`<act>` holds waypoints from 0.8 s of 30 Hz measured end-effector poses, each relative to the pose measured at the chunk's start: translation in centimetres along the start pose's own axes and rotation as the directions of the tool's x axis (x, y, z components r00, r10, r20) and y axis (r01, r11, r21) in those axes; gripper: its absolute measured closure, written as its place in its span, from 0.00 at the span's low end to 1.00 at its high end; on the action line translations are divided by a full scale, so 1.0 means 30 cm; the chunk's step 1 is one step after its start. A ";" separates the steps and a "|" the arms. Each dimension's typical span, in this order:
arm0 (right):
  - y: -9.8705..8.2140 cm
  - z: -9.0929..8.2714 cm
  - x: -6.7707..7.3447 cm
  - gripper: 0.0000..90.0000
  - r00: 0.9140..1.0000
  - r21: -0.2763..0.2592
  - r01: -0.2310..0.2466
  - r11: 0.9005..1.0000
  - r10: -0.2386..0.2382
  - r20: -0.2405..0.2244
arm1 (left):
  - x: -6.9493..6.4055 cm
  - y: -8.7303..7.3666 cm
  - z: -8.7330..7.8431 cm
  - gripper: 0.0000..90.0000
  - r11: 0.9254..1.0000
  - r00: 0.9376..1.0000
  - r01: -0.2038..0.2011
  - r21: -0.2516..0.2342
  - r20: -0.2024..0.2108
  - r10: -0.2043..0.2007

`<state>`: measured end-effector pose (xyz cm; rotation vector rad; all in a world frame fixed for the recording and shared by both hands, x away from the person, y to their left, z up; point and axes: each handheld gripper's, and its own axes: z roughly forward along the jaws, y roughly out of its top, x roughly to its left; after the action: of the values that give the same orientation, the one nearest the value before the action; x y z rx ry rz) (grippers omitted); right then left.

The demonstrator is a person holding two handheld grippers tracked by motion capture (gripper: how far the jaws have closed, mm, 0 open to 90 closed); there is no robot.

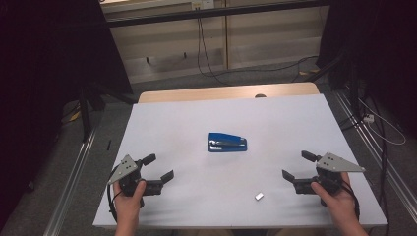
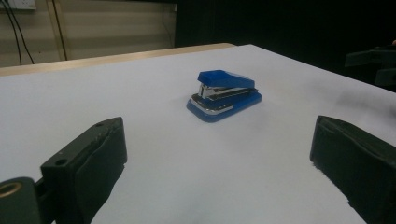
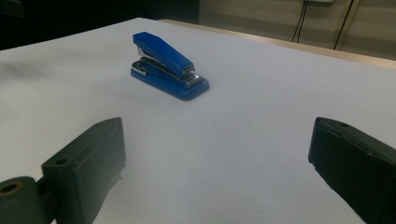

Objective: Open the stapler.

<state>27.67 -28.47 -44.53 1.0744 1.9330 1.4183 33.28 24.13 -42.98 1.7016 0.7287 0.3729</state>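
Desk (image 1: 172, 123): carrying a blue stapler (image 1: 226, 142) centrally.
Small metal piece (image 1: 259, 196): lying nearer than the stapler.
Left gripper (image 1: 158, 170): gaping, empty.
Right gripper (image 1: 298, 166): gaping, empty.
Progress: nothing is being handled yet.

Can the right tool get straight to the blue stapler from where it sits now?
Probably yes. The right tool is open and aimed inward, and bare white table lies between it and the blue stapler. The small silver piece sits nearer the person, off that line.

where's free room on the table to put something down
Most of the white table is bare: the far half behind the blue stapler, and both sides of it. Tighter near the front edge, by the small staple strip and right hand-held gripper.
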 end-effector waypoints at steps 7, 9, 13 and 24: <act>0.001 0.003 0.001 0.04 1.000 0.006 0.009 1.000 -0.009 0.004 | -0.004 0.003 0.012 0.04 1.000 1.000 -0.012 0.011 0.010 0.012; 0.002 0.006 0.000 0.04 1.000 0.008 0.011 1.000 -0.012 0.004 | -0.005 0.003 0.015 0.04 1.000 1.000 -0.007 0.011 0.011 0.007; 0.004 0.009 -0.001 0.04 1.000 0.009 0.011 1.000 -0.011 0.006 | -0.006 0.008 0.022 0.04 1.000 1.000 -0.015 0.015 0.012 0.015; 0.035 0.043 0.009 0.04 0.999 0.013 0.047 0.999 -0.048 0.015 | -0.014 0.034 0.099 0.04 0.999 0.999 -0.025 0.023 0.034 0.024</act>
<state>28.82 -27.40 -43.95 1.0356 1.9462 1.3696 35.01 21.50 -42.73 1.7361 0.6904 0.3537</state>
